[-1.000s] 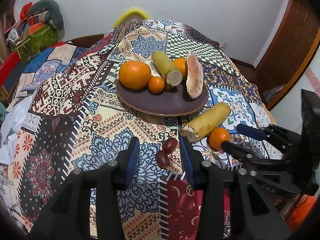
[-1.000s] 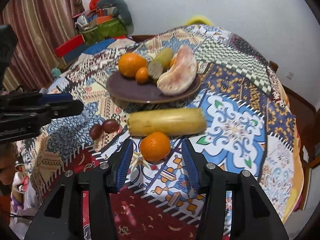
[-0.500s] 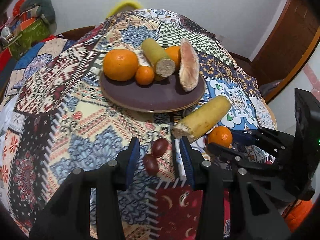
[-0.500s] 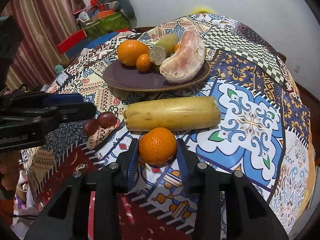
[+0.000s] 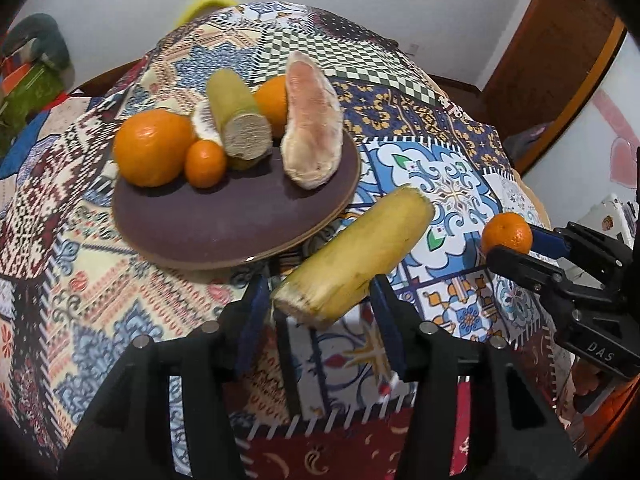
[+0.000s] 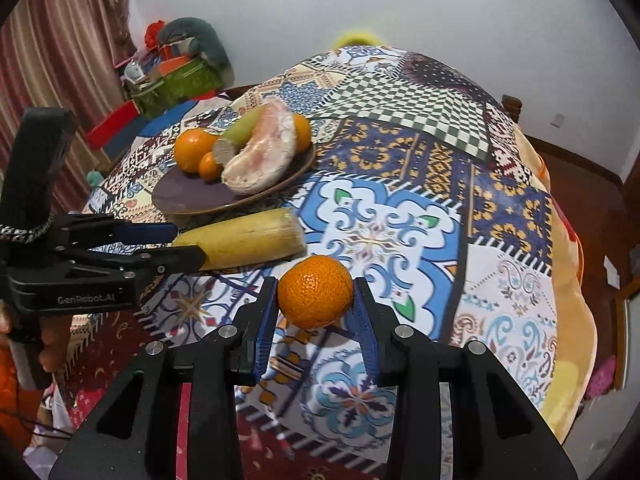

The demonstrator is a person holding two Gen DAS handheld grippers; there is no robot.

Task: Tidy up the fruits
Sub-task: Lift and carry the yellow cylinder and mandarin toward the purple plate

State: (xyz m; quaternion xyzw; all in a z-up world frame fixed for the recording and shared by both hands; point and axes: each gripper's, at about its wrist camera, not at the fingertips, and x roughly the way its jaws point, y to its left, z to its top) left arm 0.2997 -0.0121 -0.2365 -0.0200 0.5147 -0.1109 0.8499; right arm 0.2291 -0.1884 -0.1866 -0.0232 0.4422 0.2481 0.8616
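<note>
Right claw [image 6: 314, 308] clenched on mandarin [image 6: 315, 297], lower centre of frame. Left claw [image 5: 320, 300] opening astride yellow cane piece [image 5: 354, 262], pads clear. Purple plate [image 5: 224, 228] upper left.

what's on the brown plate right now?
On the brown plate: a big orange, a small mandarin, a cut yellow-green stalk piece, a peeled pomelo segment, and another orange mostly hidden behind them. Anything further back is covered.
</note>
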